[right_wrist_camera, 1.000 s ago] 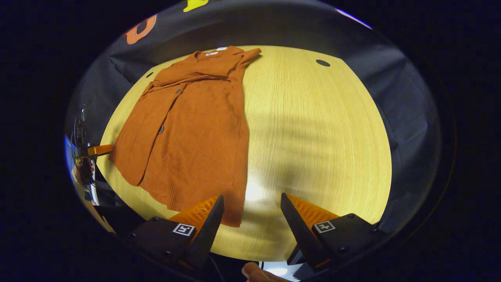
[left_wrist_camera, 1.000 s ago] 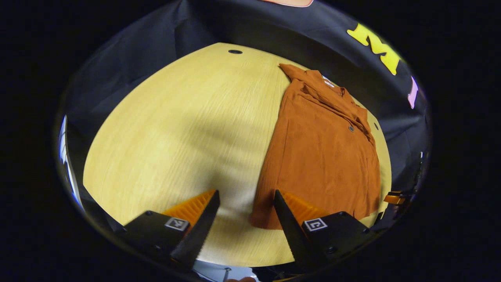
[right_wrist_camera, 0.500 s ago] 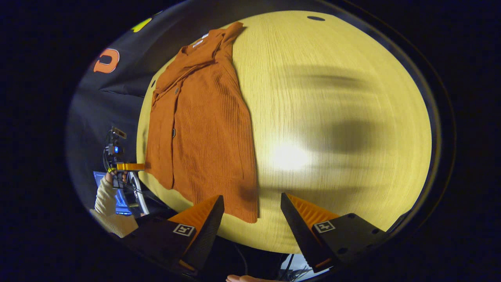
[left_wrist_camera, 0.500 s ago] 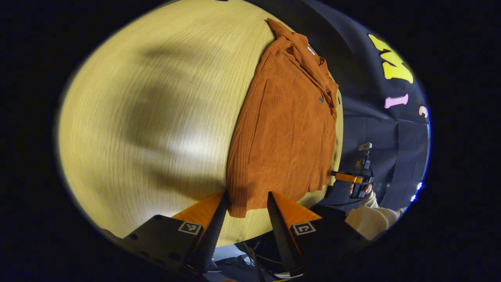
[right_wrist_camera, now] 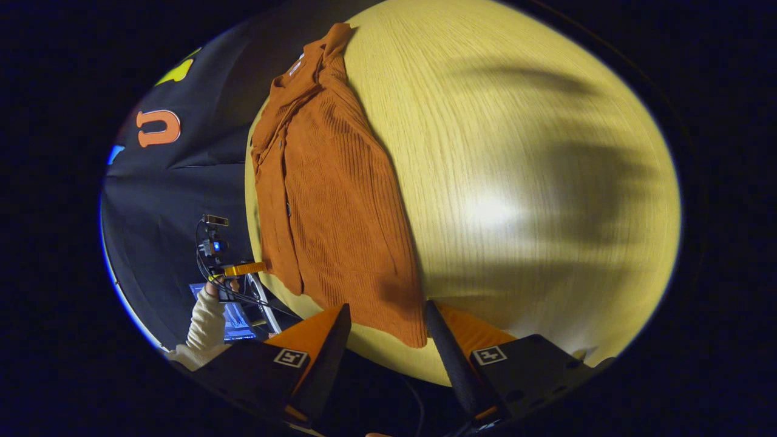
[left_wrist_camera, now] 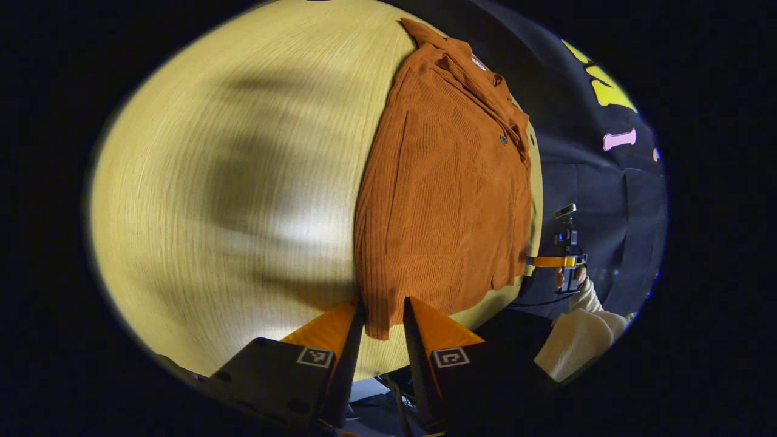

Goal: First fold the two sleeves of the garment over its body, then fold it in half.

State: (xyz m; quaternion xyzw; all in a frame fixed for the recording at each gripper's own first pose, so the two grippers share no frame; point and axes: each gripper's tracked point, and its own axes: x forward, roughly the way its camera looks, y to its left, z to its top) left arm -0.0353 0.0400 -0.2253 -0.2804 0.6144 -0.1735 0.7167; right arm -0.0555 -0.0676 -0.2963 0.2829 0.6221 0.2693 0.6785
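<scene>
both grippers at garment [left_wrist_camera: 446, 200] hem

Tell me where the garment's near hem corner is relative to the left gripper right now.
In the left gripper view, the orange garment's near hem corner sits between the left gripper's fingertips, at the wooden table's near edge.

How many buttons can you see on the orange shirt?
1 for sure: a dark button near the collar of the orange shirt, showing in the left gripper view. The right gripper view hints at more along the front; folds may hide others.
</scene>
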